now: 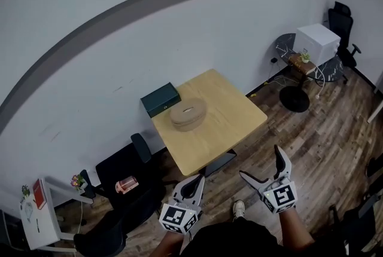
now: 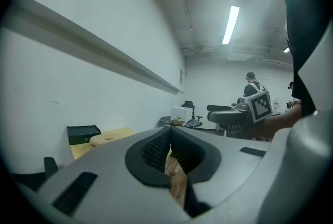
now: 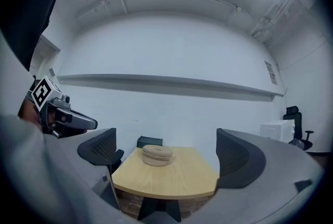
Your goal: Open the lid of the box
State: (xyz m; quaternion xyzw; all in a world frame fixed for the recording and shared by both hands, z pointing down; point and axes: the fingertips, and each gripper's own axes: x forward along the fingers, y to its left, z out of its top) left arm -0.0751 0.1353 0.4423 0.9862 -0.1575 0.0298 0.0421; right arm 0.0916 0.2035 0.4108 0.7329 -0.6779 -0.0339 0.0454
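Observation:
A round tan box [image 1: 188, 113] with its lid on sits on a small wooden table [image 1: 224, 124], near the wall side. Both grippers are held well short of the table's near edge. My left gripper [image 1: 196, 180] has its jaws together with nothing between them; in the left gripper view the pads [image 2: 156, 149] meet, and the box [image 2: 106, 138] shows far off at the left. My right gripper [image 1: 261, 162] stands wide open and empty. In the right gripper view the box [image 3: 157, 154] and table [image 3: 171, 176] lie straight ahead between the spread fingers [image 3: 100, 147].
A dark green case [image 1: 160, 98] lies behind the round box against the wall. A black chair [image 1: 127, 171] stands left of the table, with a white shelf [image 1: 39, 217] further left. A white appliance [image 1: 316, 41], an office chair [image 1: 343, 24] and a black stand base [image 1: 294, 98] are at the right.

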